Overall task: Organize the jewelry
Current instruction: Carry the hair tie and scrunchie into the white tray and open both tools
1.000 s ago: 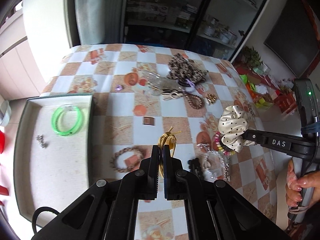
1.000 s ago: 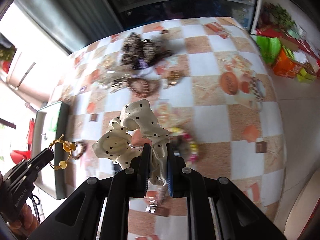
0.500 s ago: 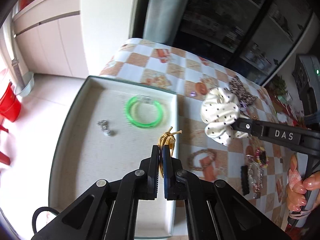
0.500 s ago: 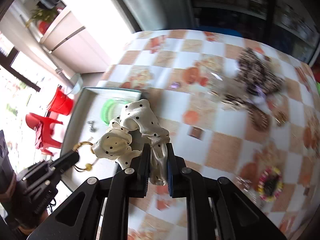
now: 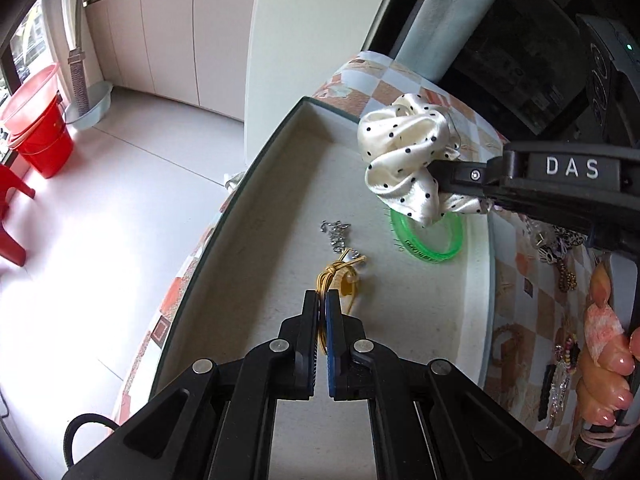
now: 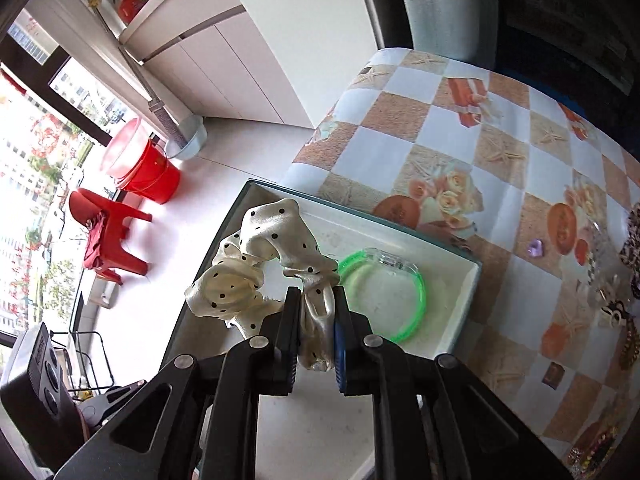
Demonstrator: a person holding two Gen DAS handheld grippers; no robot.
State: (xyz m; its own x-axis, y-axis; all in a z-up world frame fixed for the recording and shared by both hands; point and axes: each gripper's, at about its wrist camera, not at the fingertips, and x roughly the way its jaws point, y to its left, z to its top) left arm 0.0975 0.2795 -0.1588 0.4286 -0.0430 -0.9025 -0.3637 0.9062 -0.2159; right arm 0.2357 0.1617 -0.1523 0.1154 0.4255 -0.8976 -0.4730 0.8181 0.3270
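Observation:
My left gripper (image 5: 323,300) is shut on a gold cord bracelet (image 5: 338,278), held low over the floor of the shallow tray (image 5: 276,216). A small silver charm (image 5: 335,234) lies on the tray just beyond it. My right gripper (image 6: 316,300) is shut on a cream scrunchie with black dots (image 6: 260,264), which hangs above the tray's far end. In the left wrist view that scrunchie (image 5: 404,160) hovers over a green bangle (image 5: 432,240) lying in the tray. From the right wrist the same green bangle (image 6: 400,300) shows right of the scrunchie.
The tray sits at the edge of a table with a checked orange and white cloth (image 6: 500,128). More jewelry (image 5: 560,256) lies on the cloth to the right. A hand (image 5: 604,344) grips the right tool. Red buckets (image 5: 36,132) and a red stool (image 6: 108,236) stand on the floor.
Both grippers have swept left from over the table to over the tray, each keeping its item. The gold bracelet now hangs near the silver charm and the scrunchie over the green bangle.

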